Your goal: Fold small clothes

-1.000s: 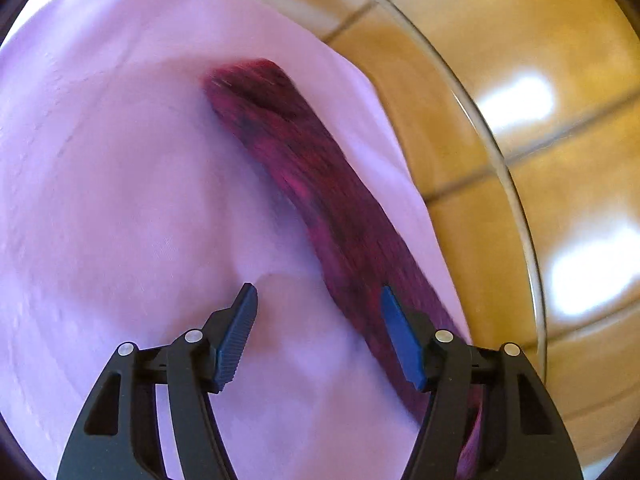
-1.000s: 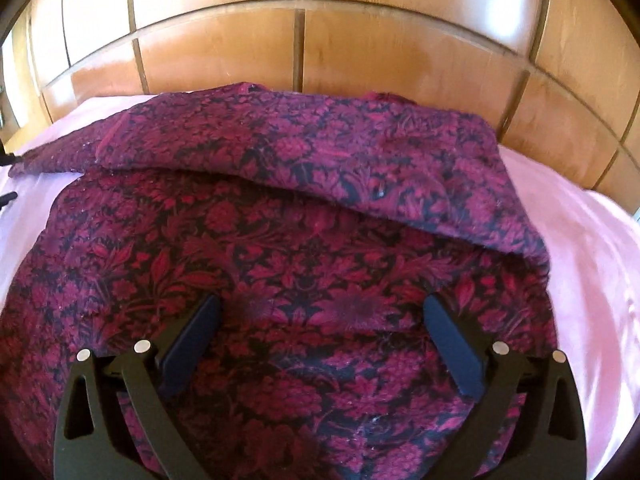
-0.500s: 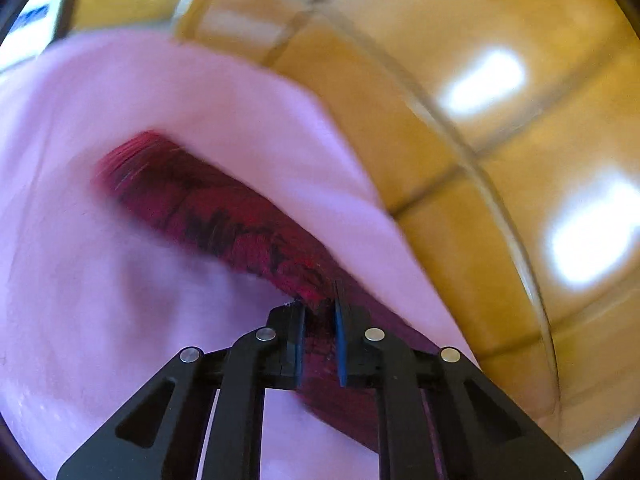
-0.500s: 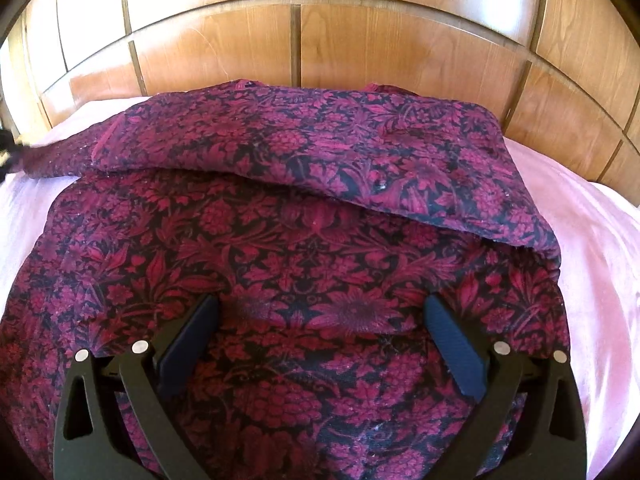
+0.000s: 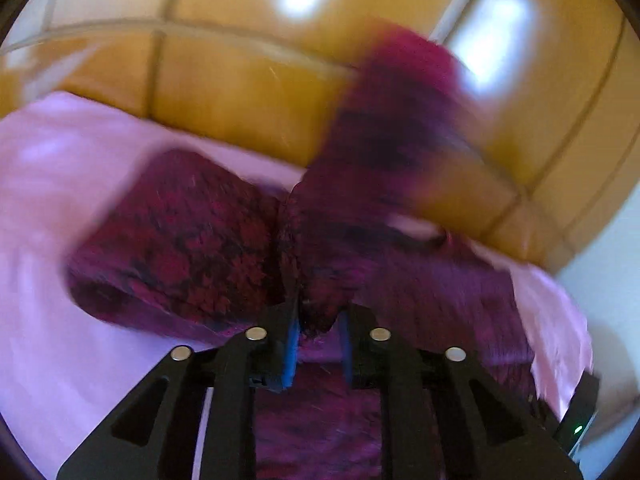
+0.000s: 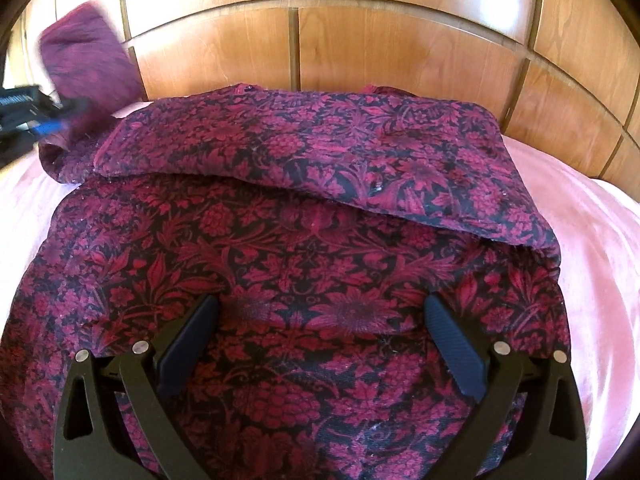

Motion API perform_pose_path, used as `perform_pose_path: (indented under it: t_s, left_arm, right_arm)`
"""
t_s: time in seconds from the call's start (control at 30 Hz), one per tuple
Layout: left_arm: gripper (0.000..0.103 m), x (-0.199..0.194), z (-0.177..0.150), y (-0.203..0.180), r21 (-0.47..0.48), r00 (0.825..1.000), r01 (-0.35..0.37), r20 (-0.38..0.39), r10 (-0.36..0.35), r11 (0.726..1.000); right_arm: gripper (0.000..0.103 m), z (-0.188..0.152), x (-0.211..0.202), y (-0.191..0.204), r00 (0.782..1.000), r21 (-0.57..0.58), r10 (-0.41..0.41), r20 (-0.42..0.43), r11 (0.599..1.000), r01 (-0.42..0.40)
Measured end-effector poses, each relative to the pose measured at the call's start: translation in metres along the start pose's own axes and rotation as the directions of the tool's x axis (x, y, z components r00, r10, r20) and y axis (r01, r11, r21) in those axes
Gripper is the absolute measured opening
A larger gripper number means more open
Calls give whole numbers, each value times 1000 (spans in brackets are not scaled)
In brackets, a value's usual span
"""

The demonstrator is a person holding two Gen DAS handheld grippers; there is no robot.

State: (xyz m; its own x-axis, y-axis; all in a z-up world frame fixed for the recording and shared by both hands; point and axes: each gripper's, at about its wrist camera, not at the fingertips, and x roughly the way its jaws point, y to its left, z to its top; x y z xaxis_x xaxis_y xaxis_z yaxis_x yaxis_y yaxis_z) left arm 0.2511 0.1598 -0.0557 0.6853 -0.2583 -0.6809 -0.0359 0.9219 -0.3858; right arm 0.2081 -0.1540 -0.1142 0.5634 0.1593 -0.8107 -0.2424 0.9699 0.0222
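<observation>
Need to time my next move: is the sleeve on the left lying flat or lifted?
Lifted. The left gripper is shut on the sleeve, which stands up off the pink sheet against the wooden headboard.

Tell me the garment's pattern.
Dark red floral print on black garment; clearest in the right wrist view.

There is one garment (image 6: 320,240), a dark red floral piece, with one sleeve (image 6: 86,60) lifted up at its left end. It lies on one pink sheet (image 6: 600,260). Behind it stands one wooden headboard (image 6: 400,48) made up of several panels; the exact number cannot be told. Two grippers show: the left gripper (image 5: 318,336) and the right gripper (image 6: 320,344), each with two fingers.
</observation>
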Motion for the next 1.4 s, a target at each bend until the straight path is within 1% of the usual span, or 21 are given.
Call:
perform_pose_path:
  t_s: [0.07,0.13,0.17,0.2,0.23,0.27,0.33,0.37,0.43,0.5,0.67,0.7,0.77,0.8,0.83,0.9,1.03,1.17,1.23,1.3,1.4]
  left_arm:
    - [46,10,-9,-11,42,999,5,-34,-3,999]
    - [49,6,-17,-21,92,999,0,-33,3,996]
    - [54,3,-19,-23,106,1000,-1,-29,5,994]
    - [59,-3,-20,-23,113,1000,6,-22,-3,994]
    - [68,-8,-23,-23,110,1000,16,-11,-15,994]
    - [72,-14,-25,-20,100,1000,24,0,-25,995]
    - [72,-25,-28,-13,87,999,37,9,-38,996]
    - [72,-28,-30,-16,87,999,38,13,-39,995]
    - [72,-33,-37,-14,87,999,21,24,-23,996]
    - [72,-42,-45,-10,85,999,-8,47,4,996]
    - [72,-56,-53,28,-24,986,-150,67,151,988]
    - [72,-56,-52,34,-48,982,-172,65,175,984]
    - [72,-54,-50,49,-108,974,-214,52,221,971]
    - [72,-53,-49,54,-126,970,-233,48,240,964]
    - [72,-50,-46,58,-140,963,-258,46,267,956]
    - [72,-47,-43,64,-156,957,-279,43,288,948]
    - [72,-29,-34,66,-178,953,-297,8,303,938]
    - [72,-12,-26,63,-186,951,-307,-15,310,933]
    - [72,-3,-22,61,-195,946,-321,-25,322,927]
    - [72,6,-18,60,-191,935,-354,-36,354,916]
    - [76,15,-13,59,-176,922,-386,-42,385,906]
  right_arm:
    - [101,0,-1,-2,1000,6,5,0,1000,-5]
    - [101,2,-2,-4,1000,12,9,-3,1000,-9]
    - [101,3,-4,-6,1000,17,12,-4,1000,-11]
    - [98,5,-7,-8,1000,35,23,-5,999,-23]
    - [90,9,-12,-14,999,74,51,2,996,-51]
    - [85,13,-17,-20,996,122,91,14,988,-92]
    - [67,22,-23,-31,982,219,187,41,957,-191]
    - [64,28,-25,-35,969,261,242,56,933,-249]
    - [64,43,-27,-37,937,323,335,97,880,-348]
    - [64,57,-21,-32,920,344,377,102,855,-388]
    - [63,92,5,7,916,294,398,50,870,-395]
    - [61,99,14,18,923,272,385,30,885,-378]
    - [43,110,28,39,932,209,361,-19,913,-349]
    - [28,112,32,46,944,179,328,-40,932,-316]
    - [17,112,32,53,954,146,297,-45,946,-288]
    - [9,121,15,58,966,82,258,-4,963,-257]
    - [6,143,-45,41,956,14,234,177,971,-240]
    - [6,160,-88,6,935,35,198,294,976,-217]
    - [6,161,-101,-14,930,57,162,330,980,-191]
    - [5,160,-108,-38,930,85,101,353,987,-140]
    - [5,152,-102,-74,944,151,24,330,985,-78]
